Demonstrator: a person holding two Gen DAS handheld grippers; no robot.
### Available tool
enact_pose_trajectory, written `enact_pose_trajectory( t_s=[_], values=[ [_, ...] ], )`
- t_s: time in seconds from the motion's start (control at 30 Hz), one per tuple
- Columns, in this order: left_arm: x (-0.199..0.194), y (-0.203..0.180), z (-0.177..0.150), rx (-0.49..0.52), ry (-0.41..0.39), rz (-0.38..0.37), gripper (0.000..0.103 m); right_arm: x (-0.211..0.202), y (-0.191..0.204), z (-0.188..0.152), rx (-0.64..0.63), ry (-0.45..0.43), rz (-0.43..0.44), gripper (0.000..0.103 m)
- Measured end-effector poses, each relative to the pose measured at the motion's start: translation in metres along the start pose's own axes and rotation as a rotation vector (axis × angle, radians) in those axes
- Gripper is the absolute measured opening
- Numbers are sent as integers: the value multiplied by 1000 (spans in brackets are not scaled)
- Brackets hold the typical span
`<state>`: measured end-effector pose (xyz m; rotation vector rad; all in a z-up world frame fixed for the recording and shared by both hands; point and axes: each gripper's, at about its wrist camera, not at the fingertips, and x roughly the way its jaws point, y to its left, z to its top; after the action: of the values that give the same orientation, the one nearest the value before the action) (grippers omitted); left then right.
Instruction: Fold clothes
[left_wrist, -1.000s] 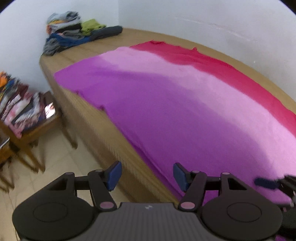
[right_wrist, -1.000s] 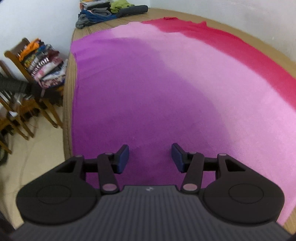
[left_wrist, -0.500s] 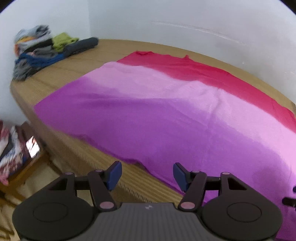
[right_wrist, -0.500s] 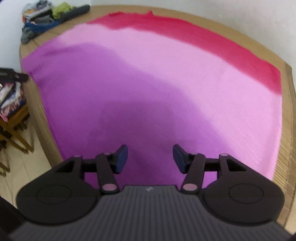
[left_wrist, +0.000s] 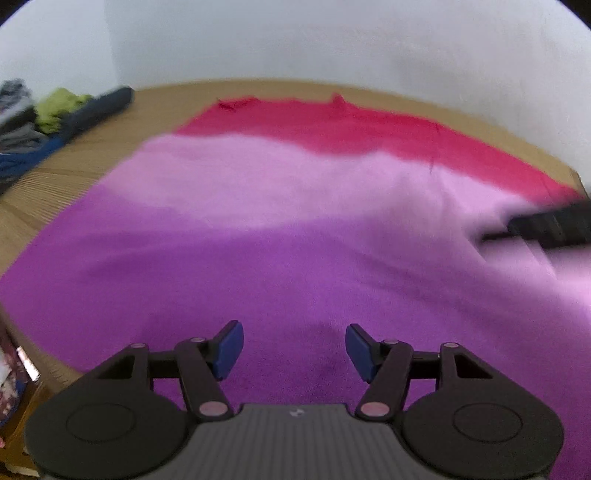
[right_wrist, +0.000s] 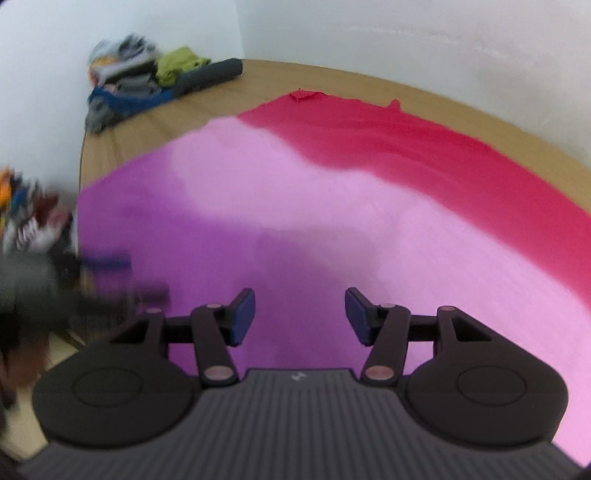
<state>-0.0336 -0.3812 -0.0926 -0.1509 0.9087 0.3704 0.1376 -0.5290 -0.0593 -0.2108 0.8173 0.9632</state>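
In the left wrist view, a large cloth banded purple, pink and red (left_wrist: 295, 221) is being shown spread flat across the wooden desk (left_wrist: 66, 166), with a heap of mixed clothes (left_wrist: 40, 129) at the far left corner. The left tool (left_wrist: 294, 349) is being held wide, empty, over the purple band; the blurred right tool (left_wrist: 546, 227) is intruding at the right.

In the right wrist view, the right tool (right_wrist: 300, 317) is likewise being held wide and empty above the cloth (right_wrist: 332, 206), and a blurred dark shape is blocking the left edge.

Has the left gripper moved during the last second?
Yes. The left gripper has swung rightward, from over the wooden table's edge to over the purple-to-red cloth; the clothes pile slid to the view's left edge.
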Motion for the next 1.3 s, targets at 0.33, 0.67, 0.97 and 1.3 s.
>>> enact_pose_trajectory(
  t_s=[0.33,0.67,0.97,1.3],
  values=[
    [-2,13,-20,36,-8,-84,69,154,12,85,-223,152,44,55],
    [-5,17,-17,41,18,-101,71,246,-6,170,-210,57,-31,73],
    [-13,87,21,-153,-66,18,68,183,26,148,-341,51,171,71],
    [37,167,28,-232,2,153,79,165,40,93,-373,206,244,73]
  ],
)
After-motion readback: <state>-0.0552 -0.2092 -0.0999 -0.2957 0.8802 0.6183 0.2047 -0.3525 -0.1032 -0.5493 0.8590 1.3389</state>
